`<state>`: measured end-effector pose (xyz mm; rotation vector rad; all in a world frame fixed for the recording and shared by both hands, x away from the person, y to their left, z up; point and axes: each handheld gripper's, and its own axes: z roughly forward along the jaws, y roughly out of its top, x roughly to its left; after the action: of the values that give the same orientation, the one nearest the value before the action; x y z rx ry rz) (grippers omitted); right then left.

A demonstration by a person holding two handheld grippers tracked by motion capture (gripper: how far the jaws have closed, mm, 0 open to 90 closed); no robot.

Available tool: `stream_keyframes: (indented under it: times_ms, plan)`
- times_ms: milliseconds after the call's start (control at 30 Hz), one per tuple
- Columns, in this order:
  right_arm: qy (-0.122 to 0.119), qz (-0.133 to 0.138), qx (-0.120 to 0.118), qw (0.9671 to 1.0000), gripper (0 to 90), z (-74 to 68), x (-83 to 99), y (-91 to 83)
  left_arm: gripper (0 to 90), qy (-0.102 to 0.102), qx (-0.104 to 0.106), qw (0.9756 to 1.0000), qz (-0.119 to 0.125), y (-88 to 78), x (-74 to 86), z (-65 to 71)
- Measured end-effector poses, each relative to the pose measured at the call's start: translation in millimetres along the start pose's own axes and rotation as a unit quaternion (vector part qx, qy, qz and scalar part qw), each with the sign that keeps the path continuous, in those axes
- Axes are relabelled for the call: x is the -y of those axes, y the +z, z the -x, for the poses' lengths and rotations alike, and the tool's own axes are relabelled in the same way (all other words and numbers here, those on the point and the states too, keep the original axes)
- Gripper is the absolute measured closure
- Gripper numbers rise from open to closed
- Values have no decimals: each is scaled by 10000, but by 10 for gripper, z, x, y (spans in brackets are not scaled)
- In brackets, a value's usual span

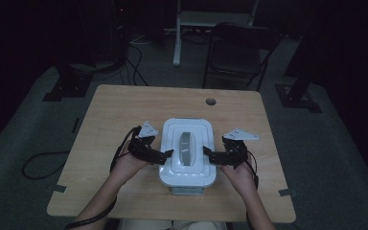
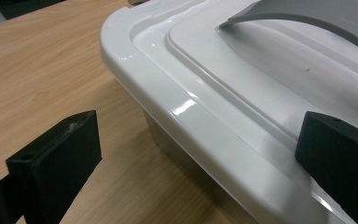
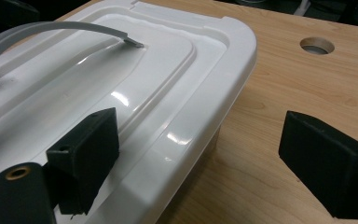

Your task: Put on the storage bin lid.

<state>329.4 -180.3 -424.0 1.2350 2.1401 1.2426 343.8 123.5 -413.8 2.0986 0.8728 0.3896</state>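
A white plastic box (image 1: 188, 177) with a snap-on white lid (image 1: 172, 132) and a grey arched handle (image 1: 187, 148) stands in the middle of the wooden table (image 1: 124, 110). My left gripper (image 1: 168, 154) is open at the lid's left edge, one jaw over the lid (image 2: 261, 93) and one beside the box above the table. My right gripper (image 1: 206, 152) is open at the lid's right edge, its jaws straddling the rim (image 3: 191, 126) the same way. The handle (image 3: 51, 30) arches over the lid (image 3: 121, 79). Nothing is pinched between either pair of jaws.
A round cable hole (image 1: 211, 101) lies in the table behind the box, also seen as a hole (image 3: 317, 45) in the right gripper view. Beyond the table stand a dark chair (image 1: 239, 52) and a white stand (image 1: 177, 33); cables lie on the floor (image 1: 43, 165).
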Motion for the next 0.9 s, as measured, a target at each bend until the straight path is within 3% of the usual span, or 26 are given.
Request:
stream_keyframes:
  times_ms: [100,200,267,400,567,733,833,900]
  plan:
    - [95,-53,-45,9999,120,10,-14,1,10,19,-1,10000,77,-8,10,-5]
    - [375,-70,-380,9985,110,72,-15,-2,10,-81,32,9999,147,-34,12,-22]
    - [418,-34,-438,9982,110,76,-28,-17,10,-61,98,9998,170,-49,7,-31]
    - [357,146,-380,9985,110,71,-69,-64,10,30,205,9996,208,-104,-36,-46]
    - [346,267,-224,9988,110,108,-113,-135,9,76,135,9992,377,-216,-94,-76]
    - [301,320,-64,9990,110,149,-118,-179,9,18,112,9992,374,-252,-71,-147]
    - [263,396,65,9988,110,170,-109,-201,9,-83,177,9984,540,-287,-28,-193]
    - [266,428,142,9986,110,189,-105,-216,9,-87,88,9982,579,-335,-7,-234]
